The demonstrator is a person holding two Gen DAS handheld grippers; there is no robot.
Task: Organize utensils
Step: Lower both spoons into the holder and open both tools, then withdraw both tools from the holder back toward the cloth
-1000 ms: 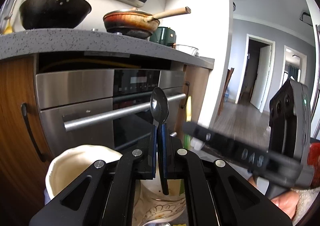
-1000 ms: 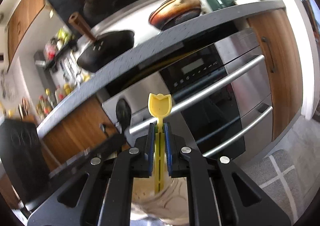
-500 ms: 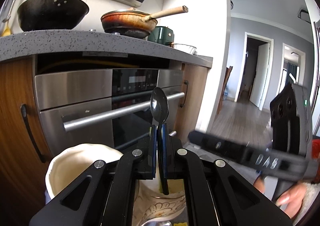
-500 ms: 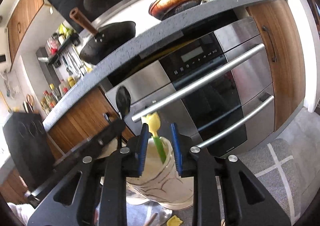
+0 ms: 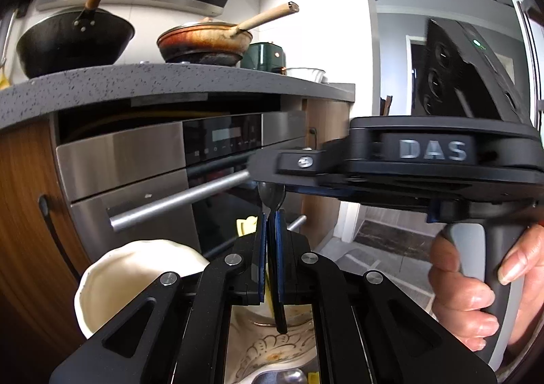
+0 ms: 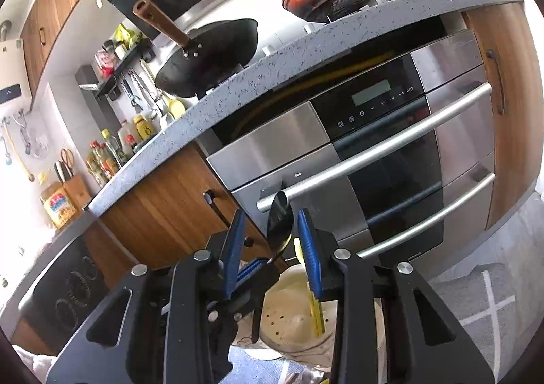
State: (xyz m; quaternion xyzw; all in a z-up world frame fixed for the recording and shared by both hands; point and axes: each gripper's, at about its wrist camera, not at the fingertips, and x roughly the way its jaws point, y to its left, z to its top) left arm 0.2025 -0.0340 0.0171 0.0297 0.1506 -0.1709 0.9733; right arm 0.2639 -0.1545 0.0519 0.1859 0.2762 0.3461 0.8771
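We've got the left gripper [image 5: 271, 260] clamped on the spoon [image 6: 279, 226], bowl end up, right over the cream holder [image 6: 292, 319]. The right gripper [image 6: 272, 249] has just been opening its jaws and holds nothing now, since the yellow utensil [image 6: 316, 314] already stands in the holder. Next is probably lowering the spoon in beside it and letting go, with the right gripper clear of the way.
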